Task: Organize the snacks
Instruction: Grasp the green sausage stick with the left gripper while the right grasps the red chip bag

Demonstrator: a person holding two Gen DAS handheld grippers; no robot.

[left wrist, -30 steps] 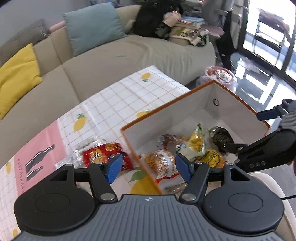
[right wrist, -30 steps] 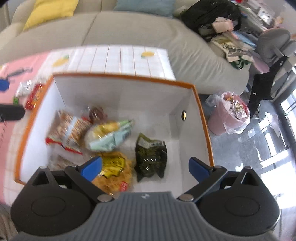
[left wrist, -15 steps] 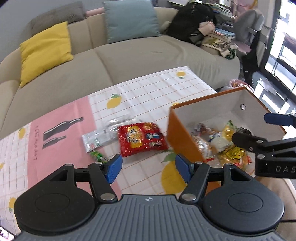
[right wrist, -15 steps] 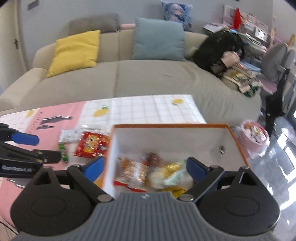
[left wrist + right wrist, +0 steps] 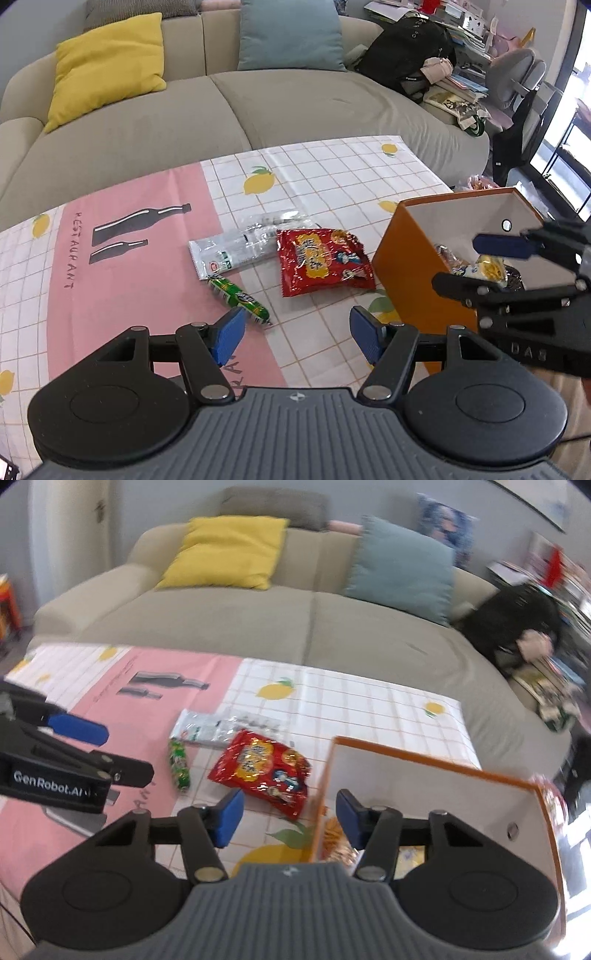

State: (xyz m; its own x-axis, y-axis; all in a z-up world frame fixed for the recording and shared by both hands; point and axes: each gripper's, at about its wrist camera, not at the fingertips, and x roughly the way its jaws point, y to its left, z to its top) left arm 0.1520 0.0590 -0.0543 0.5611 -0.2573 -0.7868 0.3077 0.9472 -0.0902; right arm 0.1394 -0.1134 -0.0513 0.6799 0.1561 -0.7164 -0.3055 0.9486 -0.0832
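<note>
Three snacks lie on the tablecloth: a red crisp packet, a clear silvery packet and a green wrapped stick. The orange box with white walls stands to their right and holds several packets. My left gripper hovers open above the cloth, near the green stick, nothing between its fingers. My right gripper hangs over the box's left rim; its jaws are closing with nothing between them. Each gripper shows at the edge of the other's view.
A beige sofa with a yellow cushion and a teal cushion runs behind the table. A black bag and papers sit at its right end. The pink part of the cloth lies left of the snacks.
Both grippers have swung left, away from above the box toward the loose snacks on the cloth. The right gripper's jaws have narrowed. The left gripper's opening is unchanged.
</note>
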